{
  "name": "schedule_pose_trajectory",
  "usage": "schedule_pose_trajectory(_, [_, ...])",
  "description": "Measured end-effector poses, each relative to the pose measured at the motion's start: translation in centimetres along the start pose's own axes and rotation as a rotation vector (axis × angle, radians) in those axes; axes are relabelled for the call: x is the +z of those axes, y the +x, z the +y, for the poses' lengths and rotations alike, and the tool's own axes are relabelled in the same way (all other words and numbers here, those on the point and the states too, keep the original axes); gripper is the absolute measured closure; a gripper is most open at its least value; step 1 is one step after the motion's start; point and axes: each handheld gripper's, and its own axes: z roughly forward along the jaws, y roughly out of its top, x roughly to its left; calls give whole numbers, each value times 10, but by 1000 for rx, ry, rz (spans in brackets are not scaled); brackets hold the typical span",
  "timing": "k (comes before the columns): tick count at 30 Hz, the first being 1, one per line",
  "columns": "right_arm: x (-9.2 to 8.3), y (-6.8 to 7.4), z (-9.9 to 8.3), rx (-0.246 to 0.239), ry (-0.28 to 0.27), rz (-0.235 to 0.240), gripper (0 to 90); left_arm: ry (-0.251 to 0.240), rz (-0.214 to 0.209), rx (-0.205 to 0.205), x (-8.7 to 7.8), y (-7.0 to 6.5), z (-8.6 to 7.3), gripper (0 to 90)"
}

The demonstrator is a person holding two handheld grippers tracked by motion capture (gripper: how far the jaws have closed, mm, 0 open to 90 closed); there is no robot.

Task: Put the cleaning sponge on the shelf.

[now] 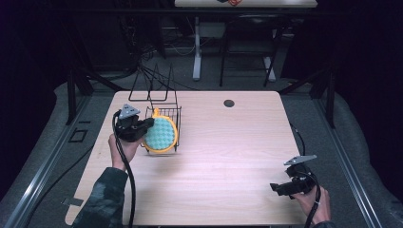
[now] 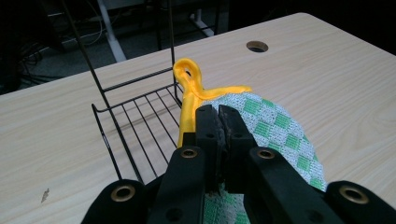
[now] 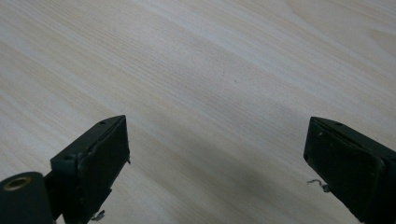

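Jaws of left gripper [image 2: 218, 122] clamp checkered potholder [image 2: 275, 126]; right gripper [image 3: 217, 158] spread.

Pot holder [image 1: 160, 134] leans against the wire rack's [image 1: 164, 110] front, left gripper [image 1: 148, 125] at its left; right gripper [image 1: 277, 187] well off right.

Left gripper [image 2: 219, 114] hides the potholder's [image 2: 275, 126] near edge.

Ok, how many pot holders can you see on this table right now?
1. The green checked pot holder with yellow trim is pinched in the left gripper at the wire rack. None other shows, though its cloth could hide something behind it.
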Motion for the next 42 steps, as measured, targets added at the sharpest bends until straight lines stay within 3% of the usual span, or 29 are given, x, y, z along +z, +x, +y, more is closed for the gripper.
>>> schedule_pose_trajectory(13, [-1, 1, 0, 9, -2, 5, 66, -4, 14, -13, 2, 5, -3, 877])
schedule_pose_trajectory(26, [0, 1, -1, 4, 1, 2, 66, -13, 30, -56, 20, 24, -5, 876])
schedule_pose_trajectory(42, [0, 2, -1, 8, -5, 4, 66, 28, 37, -91, 44, 42, -13, 876])
